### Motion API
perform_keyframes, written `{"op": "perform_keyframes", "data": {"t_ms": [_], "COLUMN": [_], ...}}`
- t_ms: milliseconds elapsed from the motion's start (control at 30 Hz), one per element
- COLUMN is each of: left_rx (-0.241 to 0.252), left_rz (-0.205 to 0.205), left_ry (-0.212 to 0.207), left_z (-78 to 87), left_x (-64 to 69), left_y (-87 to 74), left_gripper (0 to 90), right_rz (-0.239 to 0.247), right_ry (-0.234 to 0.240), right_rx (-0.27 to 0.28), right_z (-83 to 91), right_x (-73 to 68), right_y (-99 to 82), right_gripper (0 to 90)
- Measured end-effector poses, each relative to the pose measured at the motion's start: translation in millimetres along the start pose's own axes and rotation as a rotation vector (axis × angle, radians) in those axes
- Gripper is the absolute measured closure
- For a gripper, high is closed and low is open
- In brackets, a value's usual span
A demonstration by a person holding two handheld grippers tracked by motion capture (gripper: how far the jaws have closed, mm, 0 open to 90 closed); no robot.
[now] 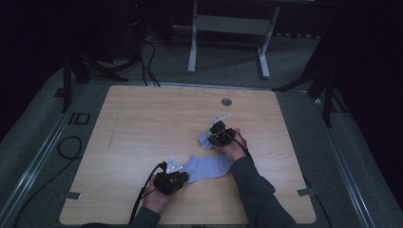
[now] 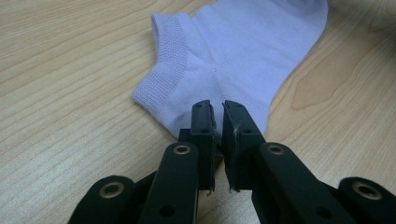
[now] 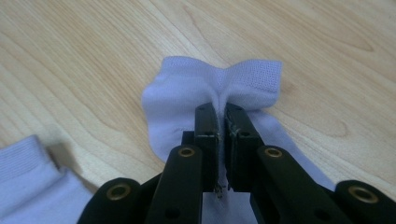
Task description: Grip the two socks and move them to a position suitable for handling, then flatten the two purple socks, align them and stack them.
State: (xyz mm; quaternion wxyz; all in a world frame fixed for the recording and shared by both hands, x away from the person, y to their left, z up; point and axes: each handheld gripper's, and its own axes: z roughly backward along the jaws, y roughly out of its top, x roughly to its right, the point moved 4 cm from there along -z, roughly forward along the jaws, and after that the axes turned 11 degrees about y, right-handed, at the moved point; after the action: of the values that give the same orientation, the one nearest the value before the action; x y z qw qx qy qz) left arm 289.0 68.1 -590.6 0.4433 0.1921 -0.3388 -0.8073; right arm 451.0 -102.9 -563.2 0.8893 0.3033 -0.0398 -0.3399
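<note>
Currently, the lilac sock (image 1: 209,167) lies flat on the desk (image 1: 142,123). Left gripper (image 2: 217,116) fingers pinch its heel edge; right gripper (image 3: 221,119) fingers pinch a second sock (image 3: 187,95) beyond it.

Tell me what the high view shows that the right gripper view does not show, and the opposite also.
The high view alone gives the whole table, both hands with their grippers, the grey floor and a white metal frame behind. The right gripper view alone gives the close detail: the right gripper shut on the second sock, whose fabric bunches up between the jaws. Both share the two light purple socks and the wood surface; the flat sock lies at that view's lower left corner.
</note>
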Motion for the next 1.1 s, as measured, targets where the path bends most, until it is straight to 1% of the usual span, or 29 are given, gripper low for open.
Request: {"op": "perform_keyframes", "data": {"t_ms": [200, 467, 600, 700, 800, 900, 1000, 1100], "left_rx": [0.000, 0.001, 0.001, 0.001, 0.001, 0.002, 0.001, 0.002], "left_rz": [0.000, 0.002, 0.001, 0.001, -0.001, -0.002, -0.001, -0.001], "left_ry": [0.000, 0.002, 0.001, 0.002, 0.004, 0.004, 0.005, 0.005], "left_z": [0.0, 0.2, 0.1, 0.0, 0.1, 0.1, 0.1, 0.1], "left_x": [0.1, 0.9, 0.6, 0.6, 0.6, 0.6, 0.8, 0.7], "left_y": [0.0, -0.2, -0.1, -0.1, -0.2, -0.2, -0.2, -0.2], "left_gripper": [82.9, 82.8, 82.8, 82.9, 82.8, 82.8, 82.8, 82.8], "right_rz": [0.019, 0.056, 0.059, 0.070, 0.072, 0.081, 0.088, 0.106], "right_ry": [-0.002, -0.020, -0.013, -0.022, -0.017, -0.015, -0.019, -0.014], "right_rx": [0.024, 0.077, 0.116, 0.130, 0.154, 0.181, 0.195, 0.220], "right_z": [10.7, 37.1, 52.2, 61.5, 71.1, 80.8, 89.1, 97.8], "right_x": [-3.8, -8.1, -10.7, -12.3, -14.1, -17.5, -21.1, -26.5], "right_y": [3.7, 7.6, 8.9, 8.9, 8.4, 8.2, 7.1, 6.6], "right_gripper": [85.3, 85.2, 85.2, 85.3, 85.2, 85.2, 85.2, 85.2]}}
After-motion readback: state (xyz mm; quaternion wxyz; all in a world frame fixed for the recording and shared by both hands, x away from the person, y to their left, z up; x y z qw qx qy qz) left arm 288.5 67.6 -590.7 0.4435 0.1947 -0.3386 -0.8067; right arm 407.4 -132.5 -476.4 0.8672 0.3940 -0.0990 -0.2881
